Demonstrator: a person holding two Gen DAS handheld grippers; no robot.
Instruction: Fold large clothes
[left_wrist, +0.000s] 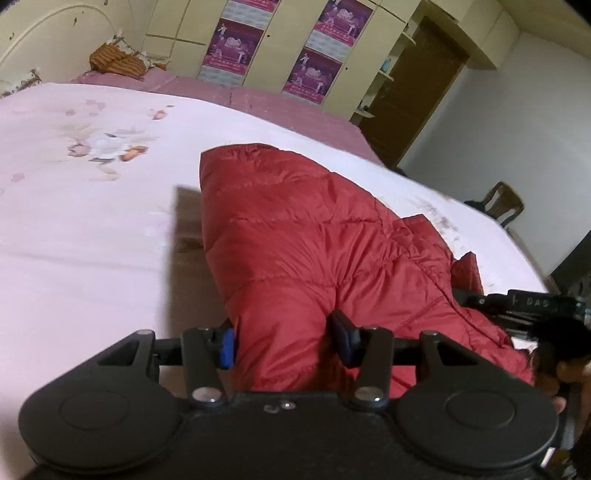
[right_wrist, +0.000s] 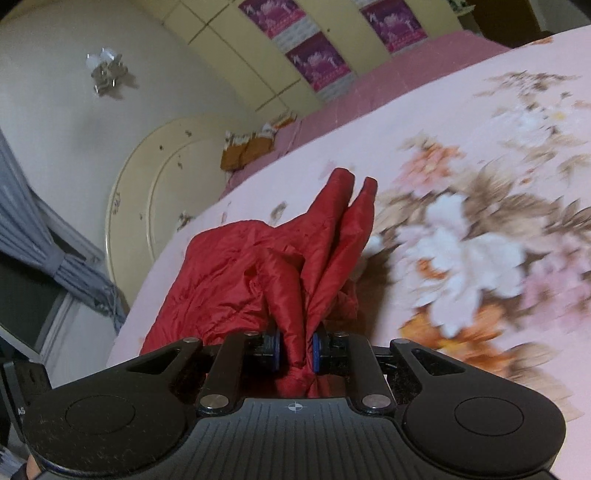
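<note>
A red quilted down jacket lies on a pink floral bedspread. My left gripper is shut on a thick padded fold of the jacket, its blue pads pressing both sides of the bulge. In the right wrist view, my right gripper is shut on a bunched, thin part of the same jacket, and the cloth rises from the pads in two narrow folds. The right gripper's black body shows at the right edge of the left wrist view, with a hand behind it.
The bed's far side shows a darker pink sheet, with striped orange pillows by the cream headboard. Cream wardrobes with purple posters stand behind. A brown door and a wooden chair are at the right; grey curtains hang left.
</note>
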